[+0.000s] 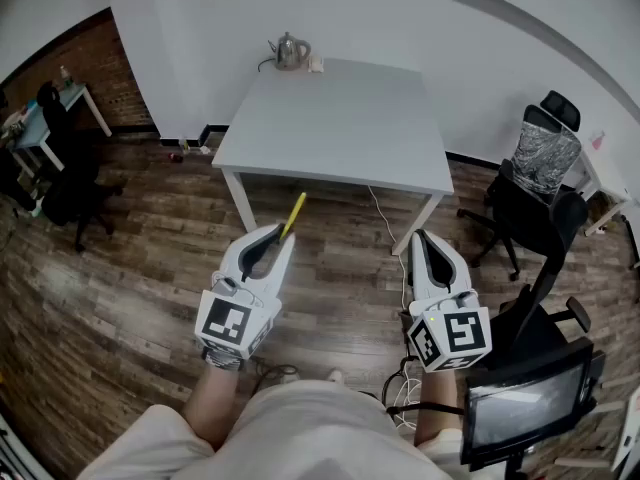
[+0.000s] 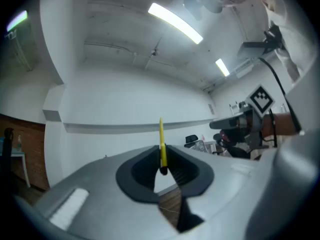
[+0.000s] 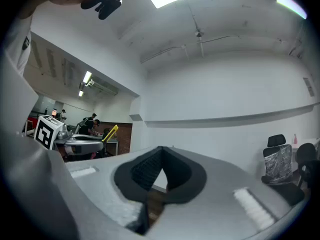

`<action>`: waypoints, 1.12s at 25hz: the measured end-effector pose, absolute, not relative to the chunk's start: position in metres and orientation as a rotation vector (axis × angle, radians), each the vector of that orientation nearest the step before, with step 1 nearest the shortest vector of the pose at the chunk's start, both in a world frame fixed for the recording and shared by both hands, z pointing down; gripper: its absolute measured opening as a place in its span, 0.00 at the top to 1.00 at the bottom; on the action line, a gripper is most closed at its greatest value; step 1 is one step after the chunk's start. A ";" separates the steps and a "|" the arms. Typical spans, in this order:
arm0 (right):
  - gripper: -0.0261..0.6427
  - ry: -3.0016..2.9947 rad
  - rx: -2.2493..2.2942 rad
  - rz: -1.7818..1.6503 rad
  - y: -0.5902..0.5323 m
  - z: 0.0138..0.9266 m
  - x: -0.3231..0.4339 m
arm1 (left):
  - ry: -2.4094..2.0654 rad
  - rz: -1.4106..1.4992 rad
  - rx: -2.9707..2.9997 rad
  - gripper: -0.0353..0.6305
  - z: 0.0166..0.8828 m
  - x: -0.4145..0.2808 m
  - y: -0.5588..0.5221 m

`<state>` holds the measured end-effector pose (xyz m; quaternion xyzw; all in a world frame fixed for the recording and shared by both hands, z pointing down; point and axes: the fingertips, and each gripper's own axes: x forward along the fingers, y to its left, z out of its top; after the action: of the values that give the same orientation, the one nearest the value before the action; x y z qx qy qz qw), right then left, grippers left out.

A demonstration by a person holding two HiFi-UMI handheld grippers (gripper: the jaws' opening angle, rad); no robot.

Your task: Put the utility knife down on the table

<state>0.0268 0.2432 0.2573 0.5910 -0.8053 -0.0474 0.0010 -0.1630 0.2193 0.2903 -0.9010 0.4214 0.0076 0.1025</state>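
Observation:
A slim yellow utility knife sticks up and forward out of my left gripper, whose jaws are shut on its lower end. In the left gripper view the knife stands upright between the dark pads. My right gripper is held level beside it, its jaws shut with nothing between them; its own view shows the pads meeting. From the right gripper view the knife shows at the left. Both grippers hang over the wooden floor, short of the white table.
A kettle and a small white object stand at the table's far edge. Black office chairs and a monitor crowd the right side. Another chair and a desk stand at the left. Cables run over the floor below the table.

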 end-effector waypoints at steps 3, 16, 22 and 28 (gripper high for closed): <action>0.96 -2.570 1.838 -0.159 0.245 0.253 0.024 | 1.234 0.025 -2.653 0.87 0.289 -0.160 0.220; 0.96 -2.576 1.875 -0.118 0.248 0.256 0.036 | 1.260 0.059 -2.674 0.87 0.285 -0.149 0.230; 0.96 -2.604 1.876 -0.049 0.251 0.259 0.060 | 1.296 0.027 -2.657 0.87 0.290 -0.135 0.236; 0.96 -2.630 1.847 -0.010 0.252 0.263 0.077 | 1.346 0.014 -2.646 0.87 0.296 -0.120 0.243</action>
<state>0.0765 0.2524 0.2635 0.5742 -0.8179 -0.0032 -0.0361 -0.1202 0.2426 0.2964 -0.8880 0.4516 0.0047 0.0864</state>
